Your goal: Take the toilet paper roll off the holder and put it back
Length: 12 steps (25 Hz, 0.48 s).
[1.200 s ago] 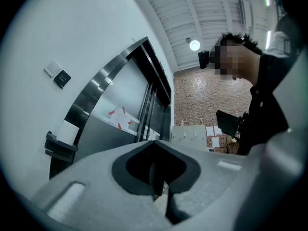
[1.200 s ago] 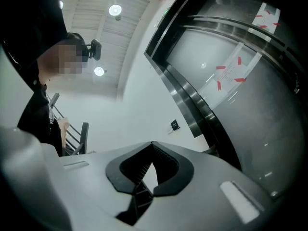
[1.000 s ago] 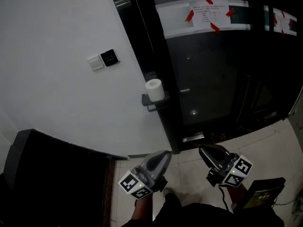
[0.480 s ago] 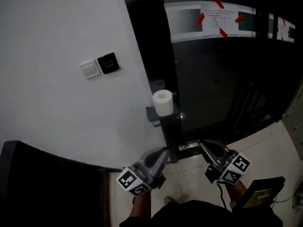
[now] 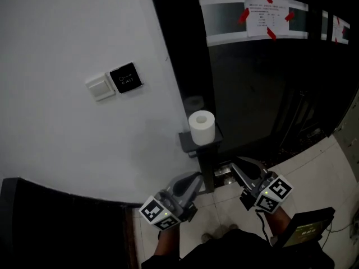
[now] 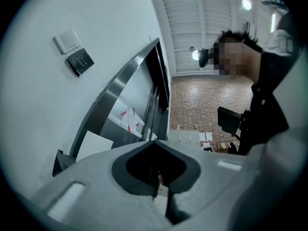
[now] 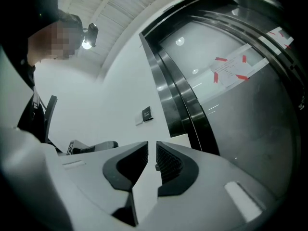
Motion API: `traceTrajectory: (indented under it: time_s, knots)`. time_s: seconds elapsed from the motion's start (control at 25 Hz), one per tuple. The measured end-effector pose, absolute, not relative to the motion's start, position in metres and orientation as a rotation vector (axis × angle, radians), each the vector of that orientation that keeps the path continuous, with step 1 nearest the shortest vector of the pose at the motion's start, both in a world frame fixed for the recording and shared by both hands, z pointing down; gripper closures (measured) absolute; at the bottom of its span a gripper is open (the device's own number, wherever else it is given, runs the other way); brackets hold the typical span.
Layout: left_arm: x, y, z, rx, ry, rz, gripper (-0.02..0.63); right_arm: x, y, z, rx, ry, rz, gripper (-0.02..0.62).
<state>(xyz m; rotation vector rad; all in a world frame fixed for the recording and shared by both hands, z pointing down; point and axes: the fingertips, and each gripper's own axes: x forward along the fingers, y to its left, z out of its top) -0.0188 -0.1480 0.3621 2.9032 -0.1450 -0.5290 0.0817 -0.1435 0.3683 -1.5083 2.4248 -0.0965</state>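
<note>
Head view: toilet paper roll (image 5: 202,127) stands upright on its holder (image 5: 189,143), a small dark bracket at the right edge of the white wall (image 5: 67,150), just beside the dark glass door (image 5: 263,94).

Left gripper (image 5: 192,180) and right gripper (image 5: 241,165) are both low, below the holder and well apart from the roll. Neither touches it.

Left gripper view: jaws clenched together, nothing between them.

Right gripper view: jaws opening, with a narrow gap and nothing in it.

Judgement: the roll on the holder fits either the very start or the very end of the task; these frames cannot say which. If it is the start, reach, grasp, lift-off and replacement all remain.
</note>
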Motion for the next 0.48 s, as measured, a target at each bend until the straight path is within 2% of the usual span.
traceTrajectory:
  time_s: [0.16,0.36,0.48]
  knots:
    - [-0.009,-0.166,0.365,2.896,-0.176,-0.508,0.606,0.085,-0.172,0.377,-1.518,2.471,-0.134,0.494]
    - [0.000,-0.186,0.366,2.892,-0.218,-0.488,0.606,0.085,-0.215,0.388,-1.545,2.574,-0.145,0.291]
    - [0.001,-0.195,0.368,2.885,-0.236,-0.480,0.606,0.086,-0.244,0.394,-1.591,2.607,-0.144,0.217]
